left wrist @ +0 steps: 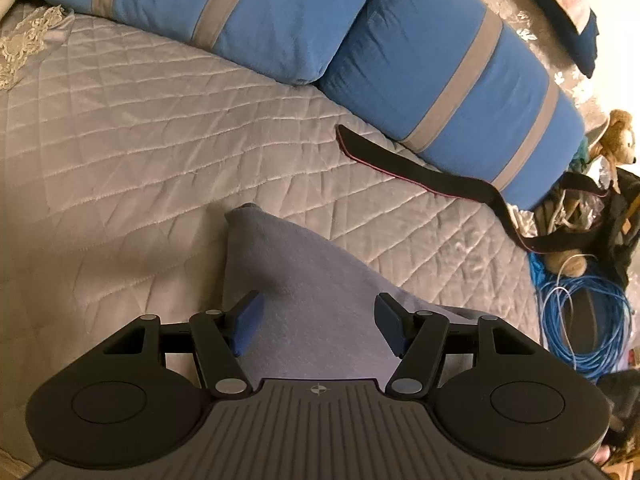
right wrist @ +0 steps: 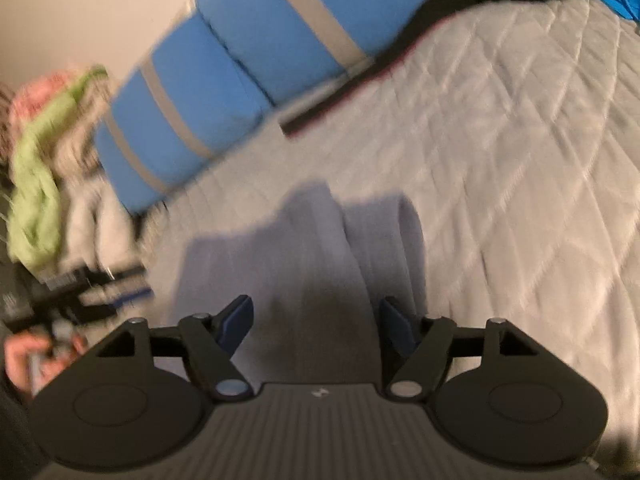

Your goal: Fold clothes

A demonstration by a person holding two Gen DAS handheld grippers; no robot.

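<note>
Both grippers have their jaws wide apart and hold nothing. Left gripper point(left wrist: 316, 326) hangs over the grey cloth point(left wrist: 304, 280) on the quilted bed cover point(left wrist: 120, 140); right gripper point(right wrist: 316, 328) hangs over the same cloth point(right wrist: 304, 248). A grab could pinch the bed cover too, or only one layer — the fold would slip. Right view is blurry, so the cloth's layers are hard to tell — its near edge is hidden

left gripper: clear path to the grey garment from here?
Probably yes. The left gripper is open, the grey garment lies right ahead between its fingers on the quilt, nothing between.
</note>
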